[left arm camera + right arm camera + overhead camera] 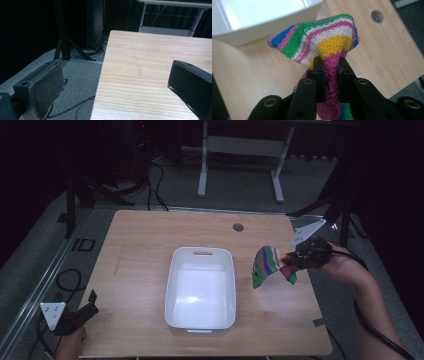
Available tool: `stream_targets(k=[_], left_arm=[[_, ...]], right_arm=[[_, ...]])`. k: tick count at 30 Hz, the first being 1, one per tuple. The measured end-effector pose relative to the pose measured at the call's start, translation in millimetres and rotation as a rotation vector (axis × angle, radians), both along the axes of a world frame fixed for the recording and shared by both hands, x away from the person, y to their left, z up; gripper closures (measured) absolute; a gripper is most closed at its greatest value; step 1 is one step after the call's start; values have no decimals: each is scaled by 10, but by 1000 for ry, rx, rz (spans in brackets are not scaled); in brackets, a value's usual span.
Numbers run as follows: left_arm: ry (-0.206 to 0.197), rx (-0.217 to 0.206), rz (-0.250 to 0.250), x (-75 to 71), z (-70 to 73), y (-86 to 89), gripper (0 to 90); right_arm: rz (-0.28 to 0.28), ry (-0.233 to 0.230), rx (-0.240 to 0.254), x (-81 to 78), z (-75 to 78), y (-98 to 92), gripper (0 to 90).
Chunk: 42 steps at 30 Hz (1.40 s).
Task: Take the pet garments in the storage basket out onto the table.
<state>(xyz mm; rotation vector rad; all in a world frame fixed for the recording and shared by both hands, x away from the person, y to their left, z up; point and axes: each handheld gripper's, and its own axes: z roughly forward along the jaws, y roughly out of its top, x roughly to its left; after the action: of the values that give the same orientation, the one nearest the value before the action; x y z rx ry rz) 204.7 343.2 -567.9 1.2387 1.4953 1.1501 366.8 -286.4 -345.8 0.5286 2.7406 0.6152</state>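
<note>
Striped knitted cloth (322,40) dangles from the right gripper (300,256), jaws pinched tight on one fold, just right of the white tub (201,320). Left gripper (82,314) gapes empty. Thin bite: it could slip and miss.

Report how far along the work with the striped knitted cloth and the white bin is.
Done: the right gripper is shut on the striped knitted cloth, which hangs lifted off the table, right of the white bin. In hand: carrying the cloth. Left: the bin looks empty, so the cloth probably has yet to go in. The left gripper is open at the table's near left corner, holding nothing.
</note>
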Motion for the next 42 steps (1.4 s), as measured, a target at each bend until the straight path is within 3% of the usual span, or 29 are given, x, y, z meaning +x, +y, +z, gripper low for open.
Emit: stream_targets(k=[10,12,13,19,25,31,35,38,42], left_arm=[[1,2,-2,1,0,-2,9],[1,1,-3,2,0,-1,9],[1,1,-2,2,0,-1,9],[0,2,-3,0,0,-2,9],[0,1,-3,1,0,-1,9],[-1,1,-4,0,0,-1,9],[0,1,-5,1,0,0,10],[-1,1,-4,-1,0,0,9],[0,2,-4,-1,0,-1,9]], right_arm=[[-64,51,-41,219,-611,40,801],[-70,53,-35,239,-680,59,801],[-67,62,-25,267,-816,102,800],[-93,72,-3,345,-1167,210,799],[-133,82,55,428,-1428,300,794],[-155,94,69,482,-1665,417,781],[-173,100,98,479,-1721,423,756],[-161,86,88,446,-1666,415,608],[-168,63,120,398,-1550,343,501]])
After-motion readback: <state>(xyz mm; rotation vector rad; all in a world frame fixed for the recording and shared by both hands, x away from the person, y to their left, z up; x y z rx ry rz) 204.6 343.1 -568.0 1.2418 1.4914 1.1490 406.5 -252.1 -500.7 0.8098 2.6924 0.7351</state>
